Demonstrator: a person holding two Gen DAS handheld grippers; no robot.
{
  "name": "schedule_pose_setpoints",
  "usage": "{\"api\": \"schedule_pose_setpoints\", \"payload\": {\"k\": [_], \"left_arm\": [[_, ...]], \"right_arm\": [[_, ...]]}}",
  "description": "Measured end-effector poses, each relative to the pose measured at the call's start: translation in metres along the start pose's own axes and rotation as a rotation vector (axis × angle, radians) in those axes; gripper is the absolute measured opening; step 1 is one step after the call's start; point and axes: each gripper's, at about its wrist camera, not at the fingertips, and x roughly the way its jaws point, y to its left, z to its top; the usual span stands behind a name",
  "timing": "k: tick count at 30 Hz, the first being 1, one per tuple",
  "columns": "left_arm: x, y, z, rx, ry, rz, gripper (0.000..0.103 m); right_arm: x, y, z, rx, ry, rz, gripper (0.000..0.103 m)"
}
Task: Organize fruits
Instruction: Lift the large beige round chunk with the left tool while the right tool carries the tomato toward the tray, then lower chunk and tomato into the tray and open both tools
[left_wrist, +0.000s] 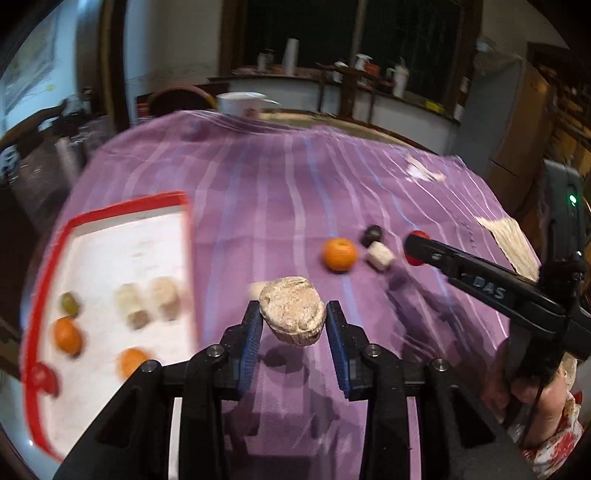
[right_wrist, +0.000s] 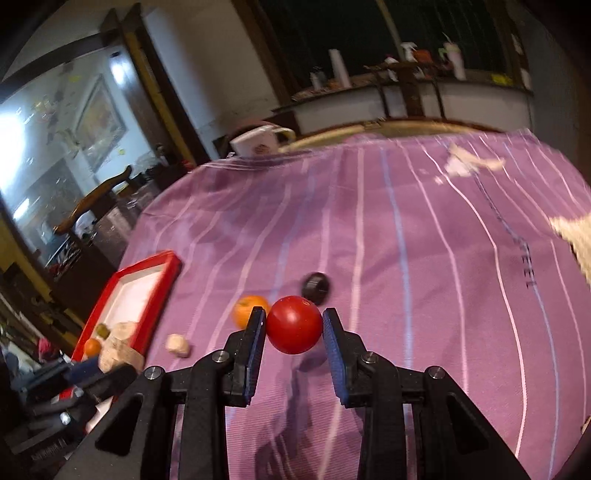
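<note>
Red tomato (right_wrist: 294, 324) in right gripper (right_wrist: 294, 325) – beige fruit (left_wrist: 292, 311) in left gripper (left_wrist: 293, 314)

Dim indoor light, motion blur (fisheye-warped edges)

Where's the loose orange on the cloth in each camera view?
Left wrist: orange, right of centre, left of the black piece.
Right wrist: left of the tomato, partly behind the left pad.
Shared landmark: red tray, left in both.
</note>
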Motion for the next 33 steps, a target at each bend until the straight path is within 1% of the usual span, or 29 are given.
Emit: {"api": "schedule_pose_setpoints", "payload": {"k": [5, 9, 11, 14, 17, 20, 24, 27, 28, 30, 33], "left_arm": [[-0.03, 0.054, -0.009, -0.085, -0.037, 0.124, 0.034], [-0.035, 0.095, -0.02, -0.147, -0.033, 0.23, 0.034], [-0.035, 0.111, -0.026, -0.18, -0.022, 0.248, 0.034], [-0.031, 0.132, -0.038, -0.224, 0.014, 0.26, 0.034], [-0.024, 0.144, -0.047, -0.255, 0.045, 0.264, 0.034], [-0.02, 0.15, -0.052, -0.271, 0.055, 0.261, 0.034], [-0.022, 0.154, -0.053, -0.272, 0.039, 0.287, 0.034], [-0.026, 0.151, -0.052, -0.257, 0.022, 0.327, 0.036], [-0.028, 0.15, -0.052, -0.25, 0.017, 0.337, 0.037], [-0.031, 0.147, -0.05, -0.239, 0.005, 0.361, 0.049], [-0.037, 0.143, -0.048, -0.223, -0.018, 0.384, 0.056]], "right_arm": [[-0.011, 0.046, -0.006, -0.069, 0.028, 0.09, 0.034], [-0.009, 0.092, -0.015, -0.144, 0.072, 0.175, 0.034], [-0.005, 0.116, -0.022, -0.181, 0.107, 0.219, 0.034], [0.008, 0.147, -0.036, -0.236, 0.158, 0.26, 0.034], [0.021, 0.171, -0.048, -0.292, 0.194, 0.27, 0.034], [0.033, 0.19, -0.06, -0.345, 0.23, 0.274, 0.035], [0.046, 0.205, -0.075, -0.407, 0.255, 0.257, 0.035], [0.053, 0.209, -0.083, -0.428, 0.268, 0.244, 0.035], [0.056, 0.21, -0.085, -0.434, 0.272, 0.24, 0.035], [0.058, 0.211, -0.088, -0.437, 0.271, 0.235, 0.035], [0.058, 0.212, -0.086, -0.433, 0.272, 0.237, 0.035]]}}
